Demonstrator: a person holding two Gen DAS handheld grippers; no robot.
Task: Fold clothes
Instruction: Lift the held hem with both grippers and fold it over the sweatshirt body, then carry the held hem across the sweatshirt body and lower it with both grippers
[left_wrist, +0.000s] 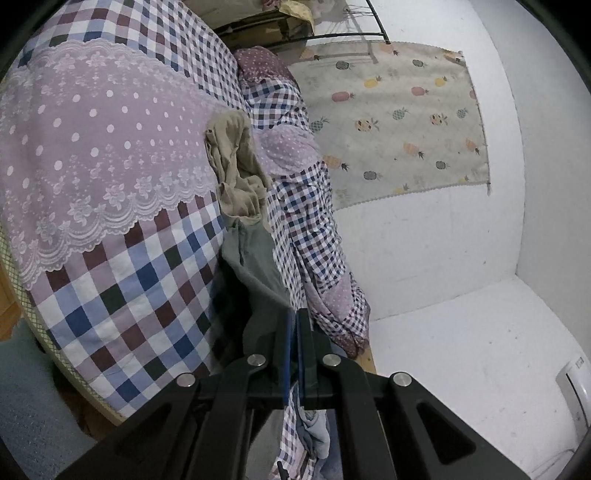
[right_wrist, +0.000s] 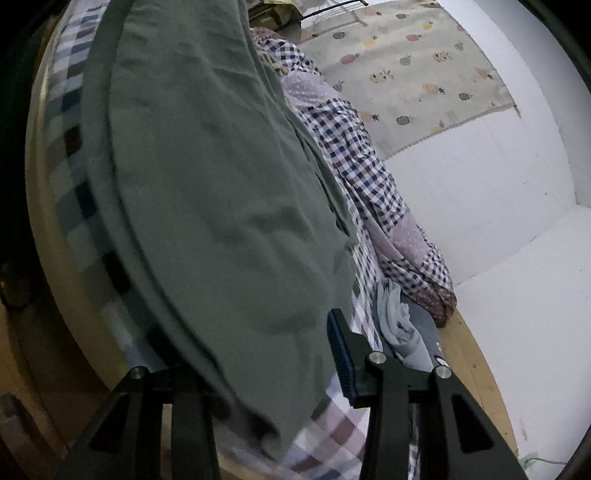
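Observation:
A grey-green garment (left_wrist: 255, 266) hangs stretched over the checked bed cover (left_wrist: 122, 280). My left gripper (left_wrist: 293, 325) is shut on an edge of this garment and holds it up. In the right wrist view the same garment (right_wrist: 221, 192) fills the middle of the frame and drapes over the left finger of my right gripper (right_wrist: 258, 350). The right gripper's jaws stand wide apart, and only its blue-padded right finger (right_wrist: 341, 354) shows. A beige garment (left_wrist: 236, 166) lies crumpled on the bed beyond the green one.
A checked quilt (left_wrist: 303, 206) is bunched along the bed's wall side. A pineapple-print cloth (left_wrist: 399, 122) hangs on the white wall. A pale blue garment (right_wrist: 399, 321) lies at the bed edge by the wooden frame (right_wrist: 476, 373). A white appliance (left_wrist: 576, 387) stands at right.

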